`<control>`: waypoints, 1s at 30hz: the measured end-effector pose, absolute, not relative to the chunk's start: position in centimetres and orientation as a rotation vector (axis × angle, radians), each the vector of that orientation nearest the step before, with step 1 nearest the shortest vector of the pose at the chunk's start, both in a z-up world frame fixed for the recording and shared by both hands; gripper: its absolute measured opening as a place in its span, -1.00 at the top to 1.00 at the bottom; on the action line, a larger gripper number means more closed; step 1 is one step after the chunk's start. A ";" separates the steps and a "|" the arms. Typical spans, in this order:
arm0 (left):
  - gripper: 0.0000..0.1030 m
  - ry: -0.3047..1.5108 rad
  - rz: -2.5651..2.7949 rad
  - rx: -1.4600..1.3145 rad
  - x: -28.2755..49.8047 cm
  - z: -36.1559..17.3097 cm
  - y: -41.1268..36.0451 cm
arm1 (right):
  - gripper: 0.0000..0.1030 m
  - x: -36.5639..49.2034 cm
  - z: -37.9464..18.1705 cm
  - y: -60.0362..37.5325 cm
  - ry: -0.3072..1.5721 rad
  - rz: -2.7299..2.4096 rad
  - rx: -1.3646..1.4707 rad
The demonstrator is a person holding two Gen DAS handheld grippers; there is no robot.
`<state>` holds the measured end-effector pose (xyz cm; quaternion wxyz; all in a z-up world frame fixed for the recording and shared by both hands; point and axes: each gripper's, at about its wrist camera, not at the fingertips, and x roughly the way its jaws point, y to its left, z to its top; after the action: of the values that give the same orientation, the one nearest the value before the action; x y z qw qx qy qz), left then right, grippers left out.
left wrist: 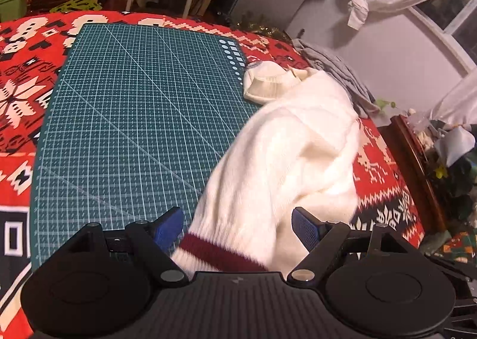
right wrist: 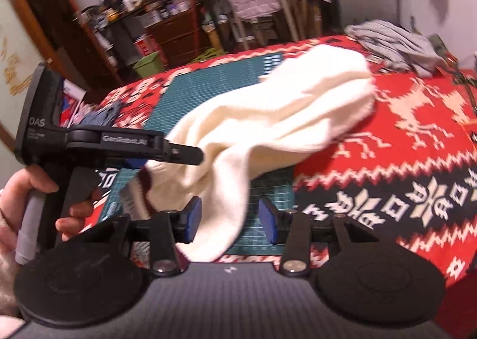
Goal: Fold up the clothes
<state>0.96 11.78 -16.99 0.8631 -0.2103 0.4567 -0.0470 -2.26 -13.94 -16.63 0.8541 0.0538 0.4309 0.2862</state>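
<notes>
The white sweater, cream knit with a dark red band at its hem or cuff, is what we are handling, and we judge the folding barely begun: it hangs bunched and blurred above the near right part of the green cutting mat, with no crease or flat panel to be seen. Nearest us, the left gripper has its blue pads spread wide, the banded edge lying between them; in this view we see no pinch, so we read it as released around the cloth rather than grasping it. From the right wrist view the right gripper is likewise parted, a flap of the sweater drooping between its pads without being clamped. In that same view the left tool, gripped by a hand, sits at the near left edge of the mat and carries the only writing we can read: "DAS" on its body and "GenRobot.AI" along its arm; smaller print beneath is too fine to make out. Still to do, as we judge it: spread the garment flat on the mat, bring in the sleeves and fold the body. Beyond the mat's far right corner a grey garment lies crumpled on the red patterned blanket, unfolded too.
</notes>
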 end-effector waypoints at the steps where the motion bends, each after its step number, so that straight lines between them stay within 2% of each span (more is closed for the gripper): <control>1: -0.49 0.949 -0.098 -0.437 1.3 -17.1 11.7 | 0.07 -1.8 -16.9 -13.9 0.907 0.594 0.127; 2: -0.47 0.941 -0.098 -0.433 1.6 -17.1 11.7 | 0.07 -1.3 -17.2 -13.8 0.908 0.586 0.141; 3: -0.32 0.932 -0.099 -0.419 1.8 -17.1 11.5 | 0.07 -0.9 -17.5 -13.6 0.910 0.578 0.154; 4: 0.03 0.921 -0.103 -0.399 2.0 -17.1 11.4 | 0.07 -0.4 -17.7 -13.4 0.912 0.570 0.168; 7: 0.57 0.899 -0.108 -0.386 1.6 -16.9 11.3 | 0.07 0.7 -18.4 -12.9 0.923 0.571 0.227; 10: 0.72 0.869 -0.102 -0.403 0.8 -16.5 12.1 | 0.13 1.4 -18.6 -11.9 0.910 0.589 0.234; 11: 0.75 0.860 -0.095 -0.413 0.4 -16.4 12.5 | 0.20 1.7 -18.8 -11.6 0.903 0.593 0.232; 13: 0.77 0.844 -0.078 -0.436 -0.4 -16.1 13.4 | 0.80 2.0 -19.1 -10.9 0.912 0.588 0.223; 14: 0.78 0.839 -0.065 -0.445 -0.7 -16.1 13.8 | 0.84 2.1 -19.2 -10.5 0.918 0.584 0.218; 30: 0.79 0.824 0.245 -0.596 -10.8 -16.7 24.7 | 0.80 -0.2 -19.9 -5.6 0.971 0.700 0.146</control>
<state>-10.81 24.66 -16.74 0.8662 -0.2848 0.3935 0.1172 -0.22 -5.55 -19.87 0.8237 0.0689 0.4566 0.3291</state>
